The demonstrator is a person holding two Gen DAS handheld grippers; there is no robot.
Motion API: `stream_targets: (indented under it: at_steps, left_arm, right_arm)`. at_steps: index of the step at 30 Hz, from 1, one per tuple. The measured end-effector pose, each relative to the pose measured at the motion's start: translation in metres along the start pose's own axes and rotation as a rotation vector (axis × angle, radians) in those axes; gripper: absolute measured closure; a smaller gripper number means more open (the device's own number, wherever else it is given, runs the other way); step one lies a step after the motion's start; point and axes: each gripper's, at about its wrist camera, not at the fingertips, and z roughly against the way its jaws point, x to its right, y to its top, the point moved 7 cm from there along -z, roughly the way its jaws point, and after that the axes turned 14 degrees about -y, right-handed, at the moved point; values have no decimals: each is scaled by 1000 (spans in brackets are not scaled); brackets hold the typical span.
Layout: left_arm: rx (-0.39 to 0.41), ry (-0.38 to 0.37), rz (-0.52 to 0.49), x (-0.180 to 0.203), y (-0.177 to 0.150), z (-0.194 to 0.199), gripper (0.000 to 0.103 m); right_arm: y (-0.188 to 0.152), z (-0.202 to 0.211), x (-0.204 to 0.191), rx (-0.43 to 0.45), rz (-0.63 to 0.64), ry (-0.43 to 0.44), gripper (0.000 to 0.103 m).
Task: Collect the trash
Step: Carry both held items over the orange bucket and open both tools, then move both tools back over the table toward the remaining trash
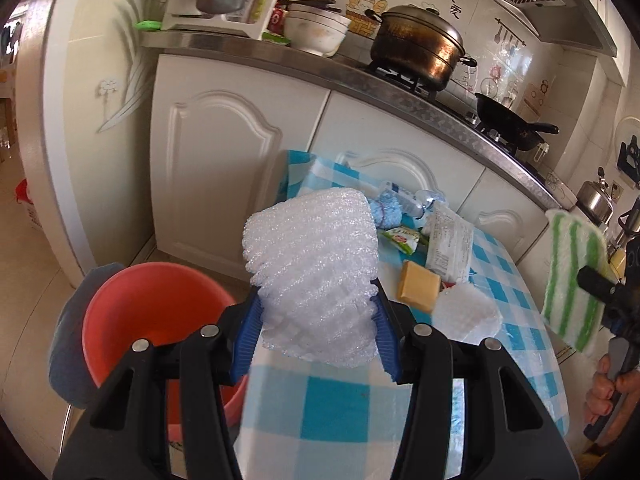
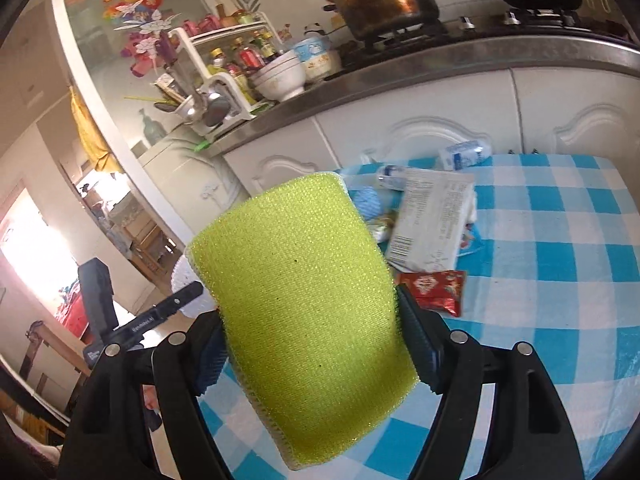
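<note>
Left gripper (image 1: 318, 334) clamping white foam netting (image 1: 314, 276) between blue pads (image 1: 246, 340), holding it above checkered tablecloth (image 1: 336, 412). Orange bucket (image 1: 132, 300) sitting at 9 o'clock of the netting, beside the table. Remaining litter lying at 1 to 3 o'clock: tan block (image 1: 418, 286), white packet (image 1: 448, 246), second foam piece (image 1: 466, 314). Right gripper (image 2: 316, 354) gripping yellow-green scouring cloth (image 2: 304, 300); red wrapper (image 2: 434, 290) lying at 3 o'clock of it.

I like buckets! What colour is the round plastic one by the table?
Round plastic bucket: orange-red; left wrist view.
</note>
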Motion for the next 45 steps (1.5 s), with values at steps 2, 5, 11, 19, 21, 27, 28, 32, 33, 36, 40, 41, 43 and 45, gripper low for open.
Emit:
stream_targets:
  at_steps: [2,5,11,19,21,27,28,32,33,36,40,41,43,45]
  left_arm:
    - [5,43,0,-16,-9,13,51]
    - [7,101,20,-45,-23,28,51]
    - [3,184,93,-103,-46,45,51]
    - [-35,210,144,-139,-58,32,51]
    - [-49,218,145,-144,-61,24,51]
    - [-88,244,149,-156,-70,1,28]
    - [-94,249,148,-157,-71,-2,20]
    - [-97,268,158,-163,-72,-5,16]
    - [-97,274,163,-165,-72,-4,15]
    - [-84,282,168,-167,-72,2,15]
    - [-61,294,188,-170,-71,12,13]
    - [-56,300,189,-171,-71,15,13]
    - [-50,310,196,-174,-69,21,13]
    - [-35,306,205,-173,-69,29,13]
  right_arm:
    - [1,-6,-34,-12,35,53,27]
    - [-3,-23,-81,-50,84,120,26]
    - [-19,-80,-169,-146,208,173,23]
    - [-46,-163,-221,-288,250,160,21]
    - [-51,-179,-227,-312,260,142,19]
    - [-59,-218,-231,-332,287,54,12]
    - [-61,-221,-231,-336,284,58,12]
    - [-59,-229,-228,-324,276,43,10]
    - [-58,-230,-229,-318,274,47,9]
    - [-53,-223,-227,-288,265,50,9]
    - [-45,-210,-221,-250,245,57,9]
    - [-42,-205,-219,-235,243,52,9]
    - [-36,-195,-215,-211,241,50,9]
    - [-31,-180,-210,-170,243,44,9]
